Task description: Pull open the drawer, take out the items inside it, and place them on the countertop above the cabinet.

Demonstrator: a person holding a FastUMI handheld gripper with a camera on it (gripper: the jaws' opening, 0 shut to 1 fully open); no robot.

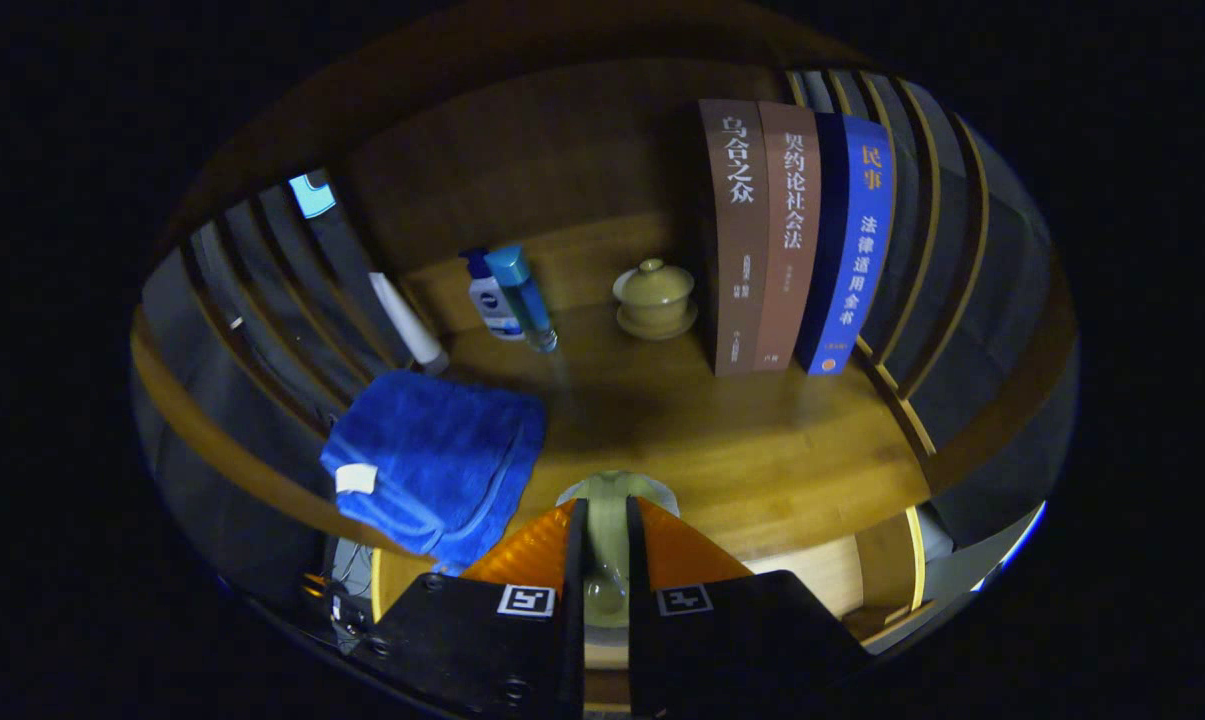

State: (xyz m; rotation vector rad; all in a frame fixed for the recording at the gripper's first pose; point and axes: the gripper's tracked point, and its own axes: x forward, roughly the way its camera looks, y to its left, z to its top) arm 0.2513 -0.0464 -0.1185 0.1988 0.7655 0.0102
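The fingers are clenched on a pale cup, held over the front edge of the surface. Placing step: next, lower and release it beside the blue towel.

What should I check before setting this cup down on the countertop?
1. Grip: fingers closed on the pale green cup, both sides touching: ok.
2. Cup over the countertop, bare wood just ahead: ok.
3. Blue towel beside the fingers, close to the landing spot: cannot tell if clear.
4. Lidded bowl, bottles and books well beyond: ok.
5. Cup upright: cannot tell.
6. Drawer emptied: cannot tell.
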